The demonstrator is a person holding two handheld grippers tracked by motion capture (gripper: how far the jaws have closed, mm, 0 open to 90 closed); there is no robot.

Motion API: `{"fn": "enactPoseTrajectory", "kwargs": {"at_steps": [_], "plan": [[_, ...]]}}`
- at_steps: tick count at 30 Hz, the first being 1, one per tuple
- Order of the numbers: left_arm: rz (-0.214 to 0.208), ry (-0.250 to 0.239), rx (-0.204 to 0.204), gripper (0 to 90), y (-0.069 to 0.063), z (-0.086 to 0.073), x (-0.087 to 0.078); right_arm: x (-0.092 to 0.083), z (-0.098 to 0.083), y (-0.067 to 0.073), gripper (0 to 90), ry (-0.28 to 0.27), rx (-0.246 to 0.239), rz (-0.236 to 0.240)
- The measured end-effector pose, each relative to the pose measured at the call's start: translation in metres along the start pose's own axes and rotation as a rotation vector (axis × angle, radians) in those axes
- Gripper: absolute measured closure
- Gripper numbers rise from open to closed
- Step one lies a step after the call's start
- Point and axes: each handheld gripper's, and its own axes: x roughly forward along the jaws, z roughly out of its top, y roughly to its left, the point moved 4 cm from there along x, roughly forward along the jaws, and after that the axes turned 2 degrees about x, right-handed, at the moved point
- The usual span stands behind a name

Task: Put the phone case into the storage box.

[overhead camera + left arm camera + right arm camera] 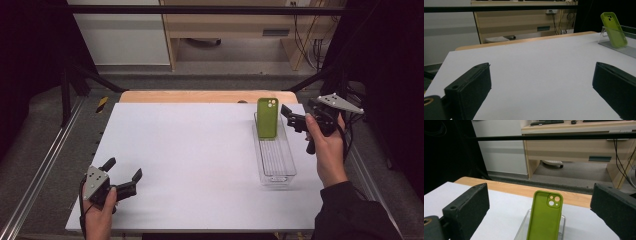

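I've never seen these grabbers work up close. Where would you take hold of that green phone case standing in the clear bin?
Probably its free top half: the green phone case leans upright at the far end of the clear bin, rising above the rim. Come from the right with the open right gripper, closing across its thin front and back.

green phone case (544,216) bottom cut off, clear bin (624,42) cropped at right
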Motion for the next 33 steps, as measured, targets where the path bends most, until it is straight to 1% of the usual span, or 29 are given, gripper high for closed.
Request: {"fn": "enactPoseTrajectory", "kwargs": {"at_steps": [2,6,13,17,24,33], "plan": [[-0.005,0.005,0.008,1.6,0.000,0.000,0.000,-0.003,0.000,-0.002,2.6,0.000,-0.007,-0.002],[-0.003,0.006,0.001,1.6,0.000,-0.001,0.001,-0.008,-0.001,-0.006,2.7,-0.010,-0.016,-0.009],[-0.005,0.005,0.001,1.6,0.001,-0.001,0.000,-0.016,-0.004,-0.012,3.4,-0.031,-0.034,-0.021],[-0.007,0.004,0.003,1.6,0.001,-0.001,0.000,-0.022,-0.006,-0.016,3.7,-0.045,-0.038,-0.018],[-0.009,0.007,0.003,1.6,0.001,-0.002,0.000,-0.030,-0.013,-0.022,3.7,-0.046,-0.044,-0.018],[-0.016,0.008,0.007,1.6,0.000,-0.002,0.001,-0.045,-0.023,-0.032,3.7,-0.061,-0.031,-0.023]]}}
